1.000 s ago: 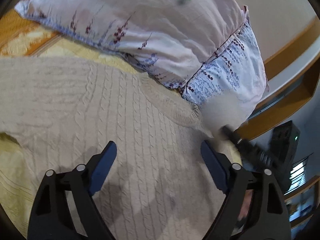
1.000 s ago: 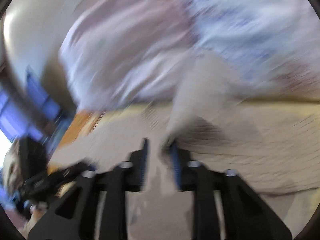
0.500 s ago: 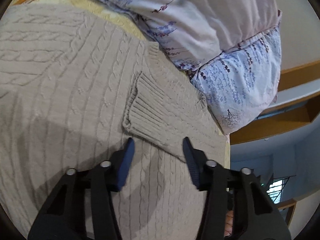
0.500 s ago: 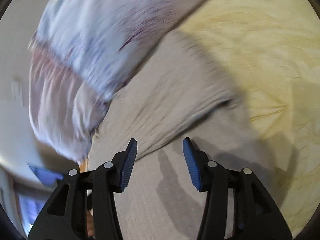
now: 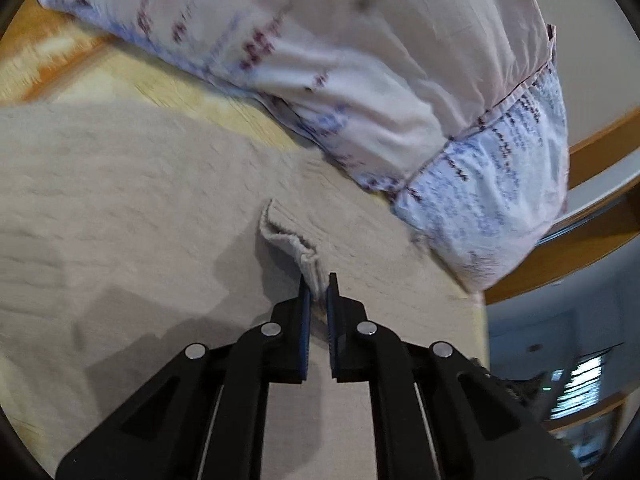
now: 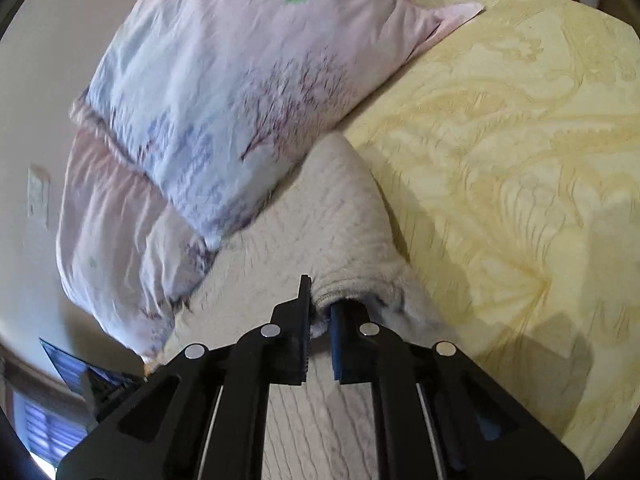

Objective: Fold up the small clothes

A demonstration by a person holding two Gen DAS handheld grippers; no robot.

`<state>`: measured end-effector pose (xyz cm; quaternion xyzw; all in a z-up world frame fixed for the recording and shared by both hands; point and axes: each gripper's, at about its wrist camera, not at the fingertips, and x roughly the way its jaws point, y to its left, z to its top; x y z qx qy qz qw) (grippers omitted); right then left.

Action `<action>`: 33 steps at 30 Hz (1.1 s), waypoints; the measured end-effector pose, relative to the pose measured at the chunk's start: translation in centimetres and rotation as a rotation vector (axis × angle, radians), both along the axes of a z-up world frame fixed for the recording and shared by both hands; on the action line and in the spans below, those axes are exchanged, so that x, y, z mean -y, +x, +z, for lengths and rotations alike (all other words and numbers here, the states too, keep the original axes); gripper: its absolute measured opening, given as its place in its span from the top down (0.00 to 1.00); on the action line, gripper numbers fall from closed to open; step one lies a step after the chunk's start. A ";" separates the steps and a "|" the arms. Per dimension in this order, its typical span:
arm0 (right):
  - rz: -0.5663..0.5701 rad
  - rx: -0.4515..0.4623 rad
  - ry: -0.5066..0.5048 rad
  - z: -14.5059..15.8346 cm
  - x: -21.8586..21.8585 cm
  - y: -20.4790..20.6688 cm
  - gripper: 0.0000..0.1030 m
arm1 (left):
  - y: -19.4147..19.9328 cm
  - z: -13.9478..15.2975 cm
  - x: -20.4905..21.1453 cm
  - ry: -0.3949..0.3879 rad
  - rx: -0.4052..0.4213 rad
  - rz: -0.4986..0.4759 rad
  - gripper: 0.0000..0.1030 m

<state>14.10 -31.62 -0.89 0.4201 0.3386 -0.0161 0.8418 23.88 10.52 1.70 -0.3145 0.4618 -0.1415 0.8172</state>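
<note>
A beige cable-knit sweater (image 5: 132,200) lies spread on a yellow bedspread (image 6: 500,140). In the left wrist view my left gripper (image 5: 318,286) is shut on the ribbed cuff (image 5: 298,248) of a sleeve folded over the sweater's body. In the right wrist view my right gripper (image 6: 320,300) is shut on a rolled edge of the sweater (image 6: 352,280), next to the bedspread. The sweater (image 6: 320,220) runs away from the jaws toward the pillow.
A large floral pink and blue pillow (image 5: 360,60) lies right behind the sweater and touches it; it also shows in the right wrist view (image 6: 208,92). A wooden bed frame (image 5: 600,136) runs at the right. The yellow bedspread (image 5: 192,96) shows between sweater and pillow.
Both grippers were open half a second ago and are now shut on the sweater: the left on the sleeve cuff, the right on a sweater edge. Both cameras have shifted.
</note>
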 end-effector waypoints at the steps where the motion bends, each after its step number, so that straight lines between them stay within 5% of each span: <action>1: 0.008 -0.025 -0.018 -0.3 -0.6 0.1 0.92 | 0.0 -0.3 -0.3 0.021 -0.017 0.004 0.93; 4: 0.000 -0.074 -0.090 -0.8 -1.7 0.7 0.92 | 0.0 -1.9 -0.4 0.046 -0.086 0.001 0.93; 7: 0.000 -0.105 -0.173 -0.4 -2.5 0.7 0.86 | -0.8 -1.8 -0.9 0.049 -0.068 -0.003 0.88; 8: -0.003 -0.109 -0.195 -0.1 -2.6 0.4 0.82 | -1.2 -1.6 -1.1 0.049 -0.066 -0.002 0.83; 10: -0.015 -0.106 -0.246 0.6 -2.9 -0.5 0.53 | -2.5 -0.8 -1.9 0.058 -0.051 0.002 0.62; 11: -0.018 -0.097 -0.255 0.9 -2.9 -0.9 0.47 | -3.7 -0.2 -3.1 0.050 -0.028 0.008 0.51; 14: 0.001 -0.063 -0.280 1.6 -3.5 -1.9 0.45 | -7.2 0.8 -6.7 0.023 0.013 0.055 0.40; 23: 0.171 -0.027 -0.231 1.4 -6.8 -1.5 0.43 | -16.1 0.8 -22.4 0.017 -0.017 0.480 0.44; 27: 0.225 -0.008 -0.212 1.5 -7.9 -1.5 0.43 | -16.2 -0.8 -26.4 -0.069 -0.066 0.588 0.48; 29: 0.235 0.000 -0.206 1.6 -8.0 -1.7 0.43 | -15.8 -1.6 -27.9 -0.123 -0.074 0.641 0.63; 33: 0.225 0.012 -0.212 1.9 -7.5 -2.2 0.43 | -15.3 -2.1 -29.8 -0.184 -0.067 0.708 0.66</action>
